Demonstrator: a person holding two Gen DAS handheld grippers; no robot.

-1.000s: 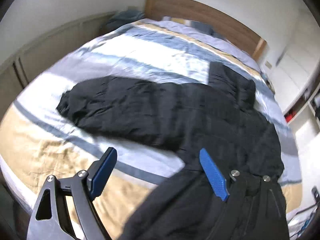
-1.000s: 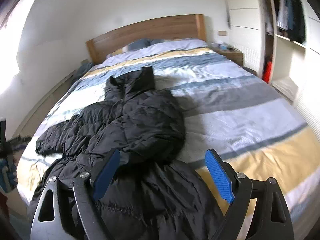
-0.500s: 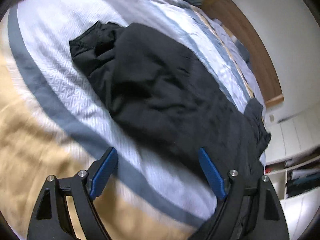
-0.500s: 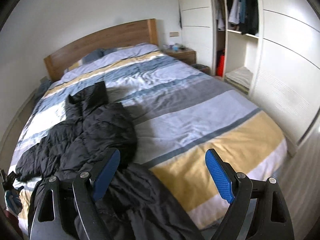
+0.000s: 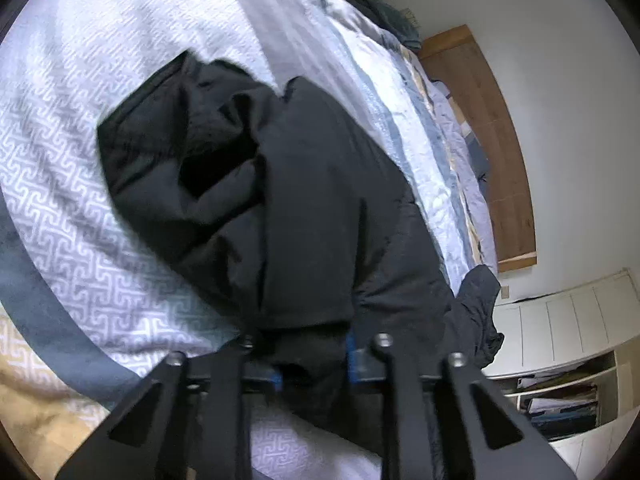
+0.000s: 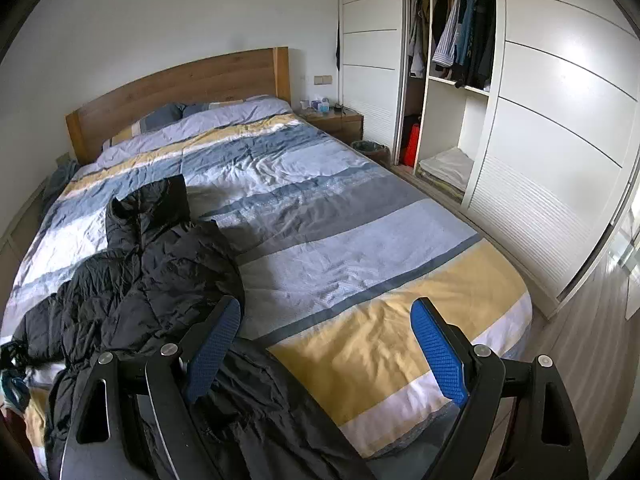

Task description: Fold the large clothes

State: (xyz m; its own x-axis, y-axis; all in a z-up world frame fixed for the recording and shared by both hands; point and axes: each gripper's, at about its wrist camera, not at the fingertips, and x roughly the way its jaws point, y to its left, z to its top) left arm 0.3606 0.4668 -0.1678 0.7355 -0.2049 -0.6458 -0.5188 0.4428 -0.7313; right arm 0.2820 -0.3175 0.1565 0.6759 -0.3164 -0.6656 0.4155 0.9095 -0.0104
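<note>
While the black jacket [image 6: 156, 264] lies unfolded on the bed [image 6: 360, 248], the left gripper [image 5: 310, 364] has just closed on its sleeve; the right gripper [image 6: 326, 344] stands apart, empty. Folding has hardly begun.

Left wrist view: very close over the black jacket [image 5: 304, 208], tilted down, rolled sideways, headboard [image 5: 500, 152] at right. Right wrist view: higher and farther back, facing along the bed [image 6: 360, 240] toward headboard and wardrobe [image 6: 520, 120]. Shared: jacket, striped bedding, headboard.
</note>
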